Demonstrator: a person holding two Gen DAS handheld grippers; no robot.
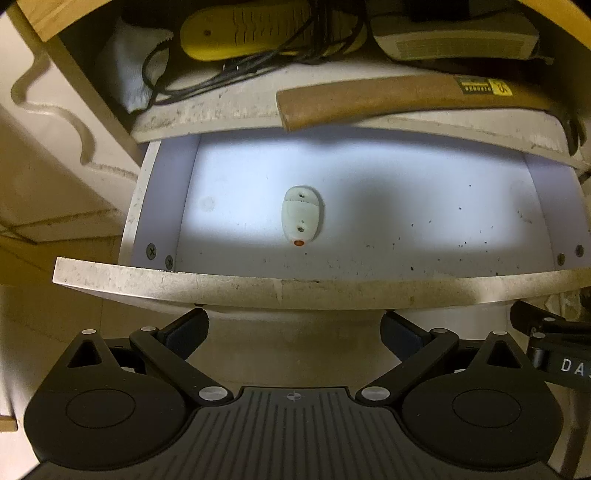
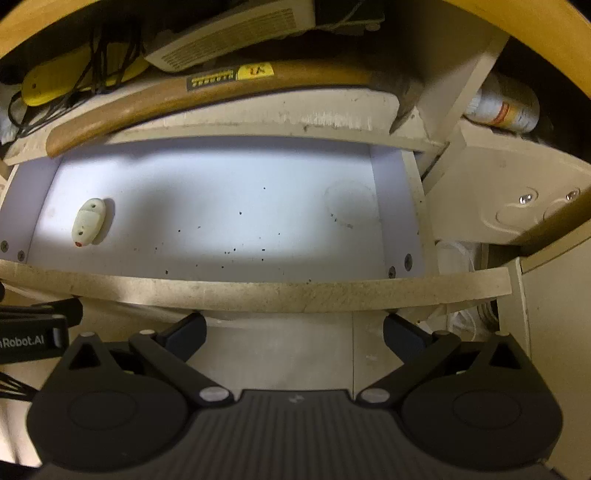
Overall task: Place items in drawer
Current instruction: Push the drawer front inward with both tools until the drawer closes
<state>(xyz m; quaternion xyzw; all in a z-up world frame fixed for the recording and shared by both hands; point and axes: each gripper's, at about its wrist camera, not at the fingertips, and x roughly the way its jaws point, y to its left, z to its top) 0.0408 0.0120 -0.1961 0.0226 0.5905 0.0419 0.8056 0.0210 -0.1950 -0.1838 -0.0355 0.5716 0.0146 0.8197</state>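
Note:
The white drawer (image 1: 258,284) stands pulled open below a shelf; its front panel also shows in the right wrist view (image 2: 295,291). A small white oval remote with an orange tip (image 1: 301,214) lies on the drawer floor, left of middle in the right wrist view (image 2: 88,221). My left gripper (image 1: 294,332) is open and empty, just in front of the drawer's front panel. My right gripper (image 2: 294,332) is open and empty too, in front of the same panel. A wooden-handled hammer (image 1: 388,98) lies on the shelf above the drawer, also in the right wrist view (image 2: 177,98).
On the shelf sit a yellow power strip (image 1: 236,33) with black cables, a white cloth (image 1: 129,66) and a beige device (image 1: 454,40). A white bottle (image 2: 506,107) lies in the compartment to the right. The other gripper shows at the edge (image 1: 554,350) (image 2: 29,332).

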